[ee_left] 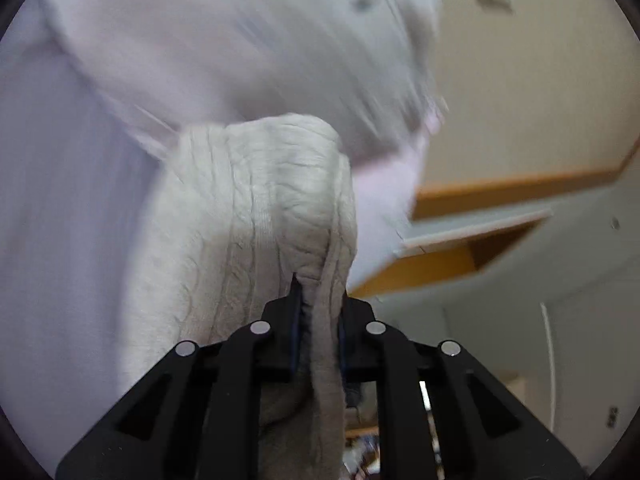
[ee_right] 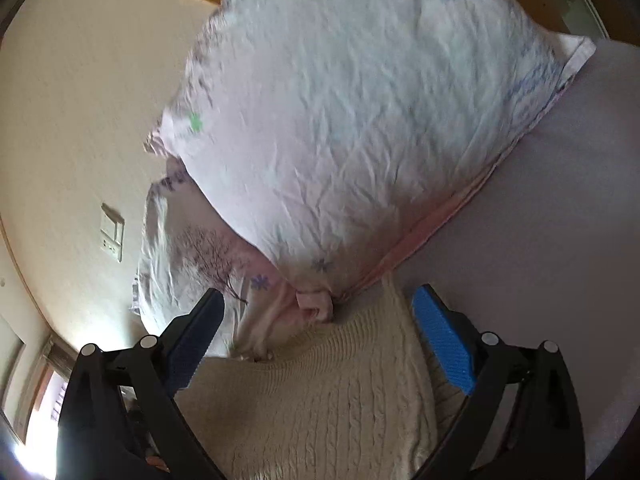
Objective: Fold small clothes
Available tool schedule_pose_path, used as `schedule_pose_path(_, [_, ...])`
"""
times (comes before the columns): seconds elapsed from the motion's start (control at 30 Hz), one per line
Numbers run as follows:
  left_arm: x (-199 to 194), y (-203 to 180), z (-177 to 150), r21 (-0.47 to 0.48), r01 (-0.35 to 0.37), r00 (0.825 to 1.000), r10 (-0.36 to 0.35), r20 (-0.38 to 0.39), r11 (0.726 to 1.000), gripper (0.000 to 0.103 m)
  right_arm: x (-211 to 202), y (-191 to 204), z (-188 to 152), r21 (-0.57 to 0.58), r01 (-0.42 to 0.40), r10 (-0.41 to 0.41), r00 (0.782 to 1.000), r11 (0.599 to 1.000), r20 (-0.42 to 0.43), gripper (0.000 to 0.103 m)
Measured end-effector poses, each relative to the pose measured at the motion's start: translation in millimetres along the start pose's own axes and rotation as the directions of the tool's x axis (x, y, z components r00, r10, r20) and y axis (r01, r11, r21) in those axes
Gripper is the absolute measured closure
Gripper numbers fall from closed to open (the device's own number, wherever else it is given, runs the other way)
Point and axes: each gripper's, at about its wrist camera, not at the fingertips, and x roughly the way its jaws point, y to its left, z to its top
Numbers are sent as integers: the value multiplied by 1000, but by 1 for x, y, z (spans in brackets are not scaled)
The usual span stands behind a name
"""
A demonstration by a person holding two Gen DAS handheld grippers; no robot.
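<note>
A cream cable-knit garment (ee_left: 256, 208) hangs bunched from my left gripper (ee_left: 318, 300), whose jaws are shut on a fold of it and hold it lifted above the pale bed sheet (ee_left: 60, 208). The left wrist view is blurred by motion. In the right wrist view the same knit garment (ee_right: 320, 400) lies on the sheet (ee_right: 560, 220) under my right gripper (ee_right: 320, 312), which is open. Its blue pads (ee_right: 444, 344) stand on either side of the knit's upper edge without closing on it.
A floral pillow (ee_right: 360, 112) lies just beyond the knit, and a second pillow (ee_right: 188, 248) lies behind it. A cream wall with a switch plate (ee_right: 112, 238) is to the left. An orange-trimmed shelf or cabinet (ee_left: 480, 240) shows at right in the left wrist view.
</note>
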Motion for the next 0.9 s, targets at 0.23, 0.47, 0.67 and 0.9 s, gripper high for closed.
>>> schedule_pose_path(0.23, [193,-14,-46,-84,35,969,-54,-242,996,81,-17,-5,17,-105,126,-123,992,987,36,5])
schedule_pose_path(0.47, [165,-38,-44,129,-14,979,40,-198,992,44,-11,-51,34,54,125,-115,982,991,-151,5])
schedule_pose_path(0.67, [109,-9,-38,280,-444,875,479,-70,851,40,35,-44,6,-50,179,-184,900,983,-395,5])
schedule_pose_path(0.9, [123,16,-58,317,-534,796,593,-124,784,33,43,-36,-9,-129,179,-217,886,975,-411,19])
